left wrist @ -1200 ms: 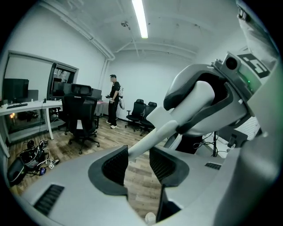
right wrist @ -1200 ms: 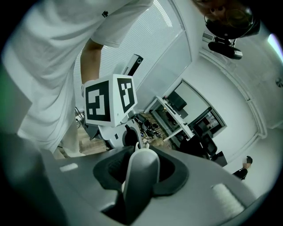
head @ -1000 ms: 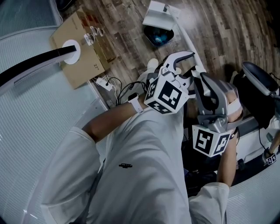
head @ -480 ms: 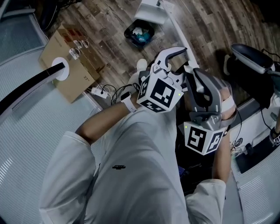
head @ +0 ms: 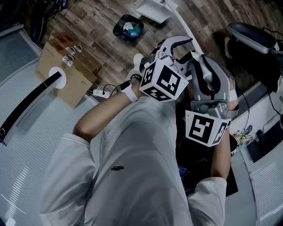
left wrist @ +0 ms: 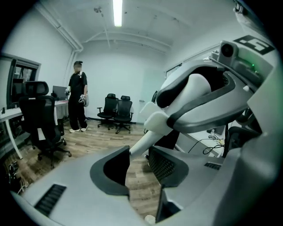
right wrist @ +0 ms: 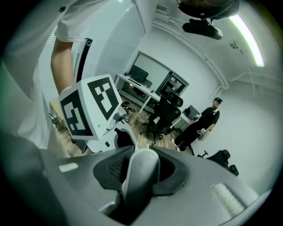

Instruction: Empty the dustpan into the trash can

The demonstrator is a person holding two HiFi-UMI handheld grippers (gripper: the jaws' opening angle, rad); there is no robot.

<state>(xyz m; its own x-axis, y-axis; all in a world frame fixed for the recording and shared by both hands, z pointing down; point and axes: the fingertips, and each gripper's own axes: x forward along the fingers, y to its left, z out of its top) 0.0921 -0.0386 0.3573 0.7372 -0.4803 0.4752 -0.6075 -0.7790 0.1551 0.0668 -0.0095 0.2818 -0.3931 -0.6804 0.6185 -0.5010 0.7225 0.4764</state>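
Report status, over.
Right tongs shut on dustpan handle. Left tongs open, just closing, handle at tips, ungripped. Dustpan beside trash can, not over it. Nothing blocking.

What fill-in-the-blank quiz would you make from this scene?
The right hand-held gripper is shut on the ____ of the dustpan.
The trash can stands on a ____ floor.
The person's shirt is ____.
Missing words: handle; wooden; white.

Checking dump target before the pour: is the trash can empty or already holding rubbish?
Not empty: the trash can shows pale and teal rubbish inside.
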